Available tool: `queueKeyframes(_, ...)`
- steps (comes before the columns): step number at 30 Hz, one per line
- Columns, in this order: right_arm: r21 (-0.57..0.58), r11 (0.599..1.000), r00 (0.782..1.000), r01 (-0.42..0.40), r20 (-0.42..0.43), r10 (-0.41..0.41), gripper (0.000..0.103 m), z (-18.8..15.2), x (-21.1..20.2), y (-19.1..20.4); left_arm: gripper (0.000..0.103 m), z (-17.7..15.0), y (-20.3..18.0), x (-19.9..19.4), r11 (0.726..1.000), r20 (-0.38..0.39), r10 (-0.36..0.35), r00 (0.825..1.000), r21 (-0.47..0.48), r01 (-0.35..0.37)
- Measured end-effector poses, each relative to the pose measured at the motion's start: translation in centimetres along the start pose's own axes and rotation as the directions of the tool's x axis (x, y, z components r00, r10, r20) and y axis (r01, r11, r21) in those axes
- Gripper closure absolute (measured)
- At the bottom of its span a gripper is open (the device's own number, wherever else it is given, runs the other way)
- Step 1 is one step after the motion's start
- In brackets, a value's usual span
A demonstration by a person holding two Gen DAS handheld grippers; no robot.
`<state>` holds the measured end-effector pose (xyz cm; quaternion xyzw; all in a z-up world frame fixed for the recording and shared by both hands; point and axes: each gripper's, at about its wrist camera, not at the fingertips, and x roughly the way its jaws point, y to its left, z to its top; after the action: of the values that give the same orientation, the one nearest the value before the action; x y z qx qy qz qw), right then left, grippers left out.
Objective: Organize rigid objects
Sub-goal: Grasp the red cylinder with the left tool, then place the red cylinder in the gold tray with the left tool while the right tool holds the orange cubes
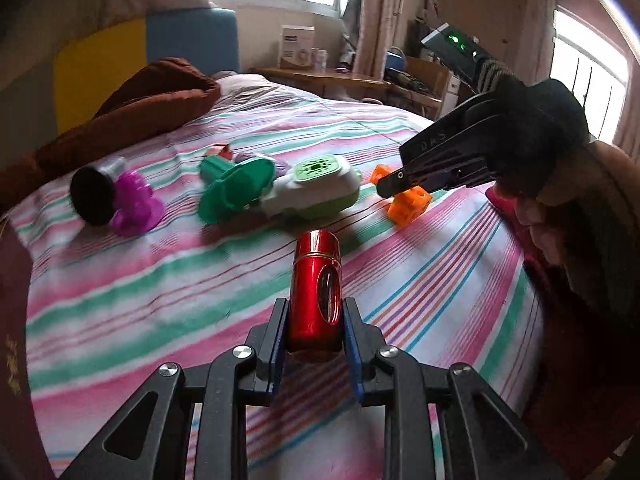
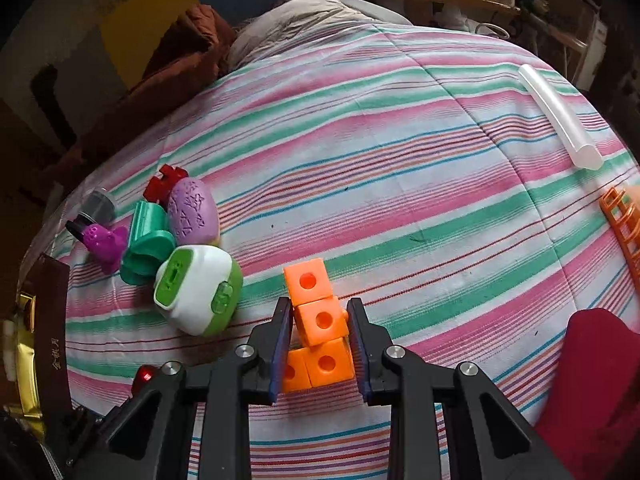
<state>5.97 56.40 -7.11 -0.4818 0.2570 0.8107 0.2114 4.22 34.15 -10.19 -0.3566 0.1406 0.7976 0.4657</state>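
My left gripper (image 1: 315, 308) is shut on a shiny red cylinder (image 1: 316, 292), held above the striped bedspread (image 1: 160, 280). My right gripper (image 2: 319, 308) is shut on a chain of orange cubes (image 2: 316, 320), low over the bedspread (image 2: 400, 200); it also shows in the left wrist view (image 1: 394, 184) with the orange cubes (image 1: 410, 204). A row of toys lies on the bed: a white and green toy (image 1: 316, 188) (image 2: 200, 292), a green piece (image 1: 232, 188) (image 2: 148, 248), a magenta piece (image 1: 134, 204) (image 2: 104, 242), a black-ended grey cylinder (image 1: 94, 196) (image 2: 98, 206), a purple egg (image 2: 192, 212) and a red piece (image 2: 162, 184).
A brown blanket (image 1: 120, 116) lies at the far left of the bed. A translucent tube (image 2: 560, 116) and an orange grid piece (image 2: 624, 224) lie at the right. A red cloth (image 2: 592, 380) is at the near right. A dark red box (image 2: 48, 320) sits at the left edge.
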Motion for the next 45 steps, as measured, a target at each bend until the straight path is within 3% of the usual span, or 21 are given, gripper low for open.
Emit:
queueKeyframes(9, 0.026, 1.000, 1.000, -0.013, -0.003, 0.013, 0.075, 0.0, 0.1, -0.2, 0.078, -1.6, 1.3, -5.8, 0.999, 0.077, -0.018, 0.997, -0.049, 0.021)
queueKeyframes(13, 0.039, 0.999, 1.000, -0.027, 0.009, 0.027, 0.075, 0.1, 0.0, -0.4, 0.078, -1.4, 3.0, -9.0, 0.995, 0.139, 0.013, 0.990, -0.096, 0.001)
queueKeyframes(18, 0.055, 0.998, 0.999, -0.039, 0.030, 0.037, 0.075, 0.2, -0.3, -0.5, 0.078, -1.8, 8.0, -13.0, 0.968, 0.182, 0.095, 0.979, -0.246, -0.048)
queueKeyframes(25, 0.079, 0.996, 0.997, -0.050, 0.062, 0.045, 0.075, 0.3, -0.8, -0.8, 0.078, -3.5, 15.9, -17.3, 0.896, 0.154, 0.253, 0.955, -0.410, -0.171)
queueKeyframes(31, 0.105, 0.993, 0.994, -0.054, 0.095, 0.044, 0.075, 0.3, -1.5, -1.3, 0.078, -5.9, 22.5, -18.7, 0.806, 0.025, 0.373, 0.928, -0.504, -0.311)
queueKeyframes(38, 0.115, 0.993, 0.996, -0.038, 0.088, 0.027, 0.075, 0.3, -1.3, -1.4, 0.078, -8.4, 28.2, -19.0, 0.702, -0.126, 0.420, 0.899, -0.582, -0.410)
queueKeyframes(45, 0.116, 0.993, 0.996, -0.029, 0.088, 0.019, 0.075, 0.3, -1.2, -1.6, 0.078, -9.1, 31.2, -18.8, 0.643, -0.239, 0.422, 0.875, -0.601, -0.474)
